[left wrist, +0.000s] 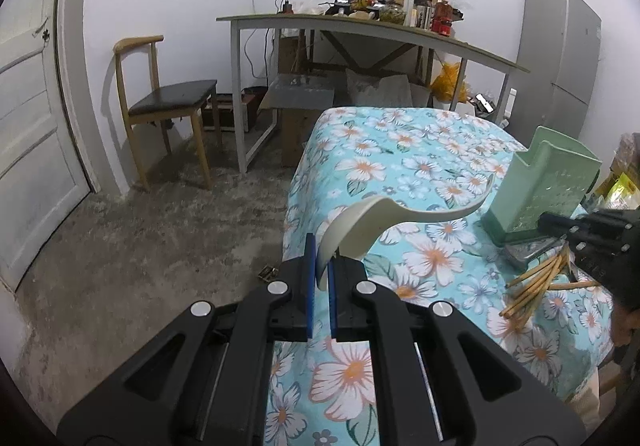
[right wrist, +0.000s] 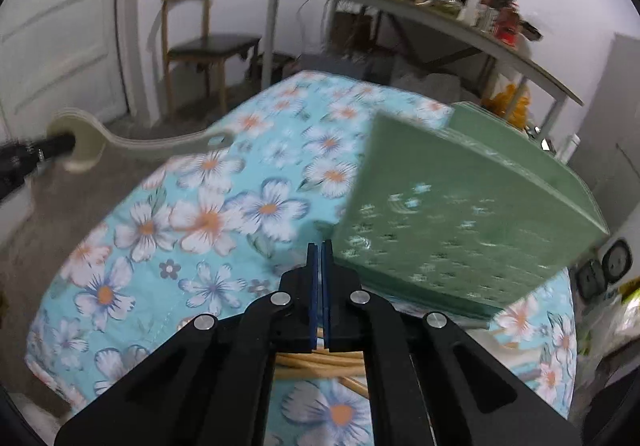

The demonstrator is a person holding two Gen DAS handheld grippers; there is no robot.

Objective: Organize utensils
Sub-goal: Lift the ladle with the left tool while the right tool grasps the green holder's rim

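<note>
Here the left gripper (left wrist: 322,266) clamps the cream spoon (left wrist: 400,219) by its bowl, handle pointing toward two o'clock; the right gripper (right wrist: 320,258) is closed on nothing.

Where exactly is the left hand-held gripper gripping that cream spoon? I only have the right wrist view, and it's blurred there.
Observer: The left hand-held gripper pinches the spoon by the rim of its bowl, with the handle pointing toward the green holder.
Operator: How do the chopsticks lie? I see only a bit of them.
Observer: The chopsticks lie fanned in a loose bundle on the flowered cloth, in front of the holder.
Operator: Anything else by the holder?
Observer: A flat metal tray lies at its base, between the holder and the chopsticks.
</note>
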